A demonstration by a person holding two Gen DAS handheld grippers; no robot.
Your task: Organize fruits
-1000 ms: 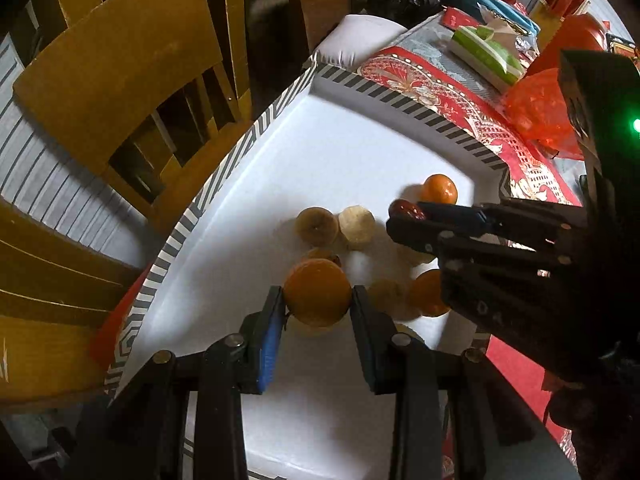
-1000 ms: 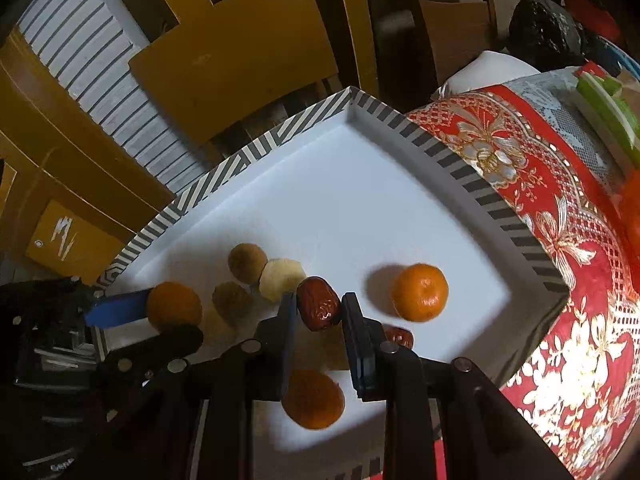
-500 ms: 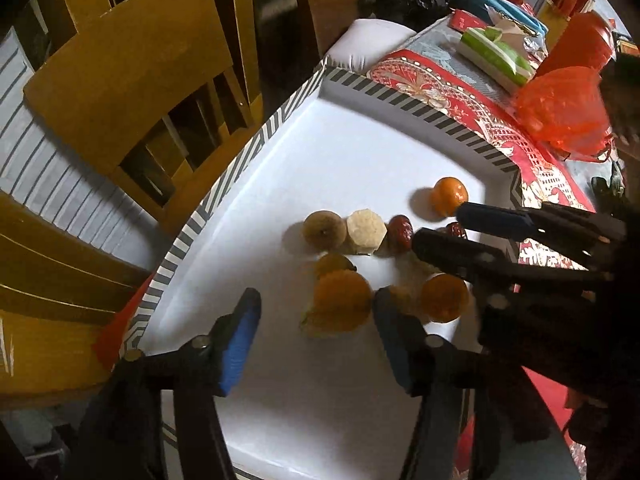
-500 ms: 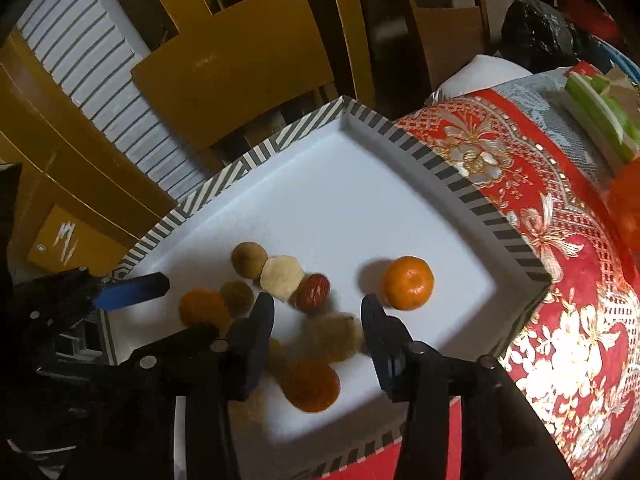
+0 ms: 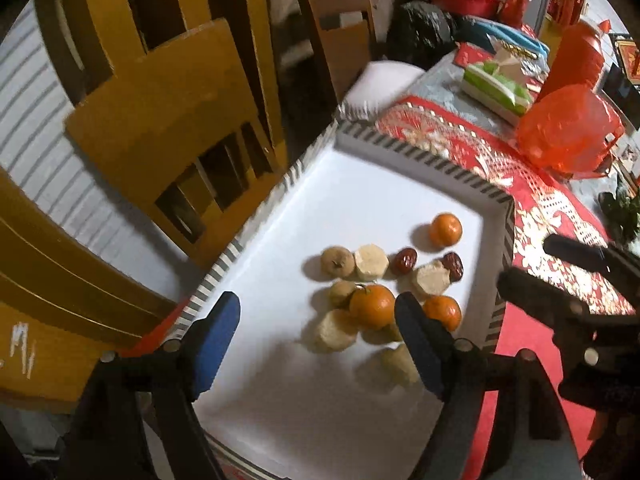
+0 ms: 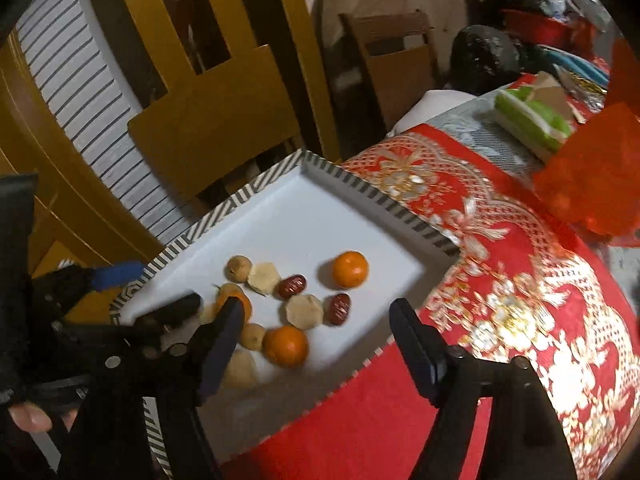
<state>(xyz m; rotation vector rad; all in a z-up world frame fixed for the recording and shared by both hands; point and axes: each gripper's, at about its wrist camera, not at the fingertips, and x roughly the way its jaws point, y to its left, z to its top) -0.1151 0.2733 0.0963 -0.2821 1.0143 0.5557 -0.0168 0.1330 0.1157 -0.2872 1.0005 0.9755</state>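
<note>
A white tray (image 5: 400,196) with a striped rim holds a cluster of fruit: three oranges, the nearest one (image 5: 372,306) between two others (image 5: 445,230) (image 5: 442,312), two red dates (image 5: 404,261) (image 5: 453,266), and several tan round and peeled pale fruits (image 5: 372,263). My left gripper (image 5: 318,338) is open and empty, raised above the tray's near part. My right gripper (image 6: 316,346) is open and empty, above the tray's right edge. The tray (image 6: 320,216), the far orange (image 6: 350,269) and a date (image 6: 292,286) also show in the right wrist view.
The tray lies on a red and gold embroidered cloth (image 6: 500,280). Wooden chairs (image 5: 160,120) stand close by the tray's left side. A red plastic bag (image 5: 568,132) and a green and white box (image 5: 496,90) lie farther back on the table.
Both grippers opened, leaving the orange and the date on the tray, then drew back and up. The right gripper moved off to the right.
</note>
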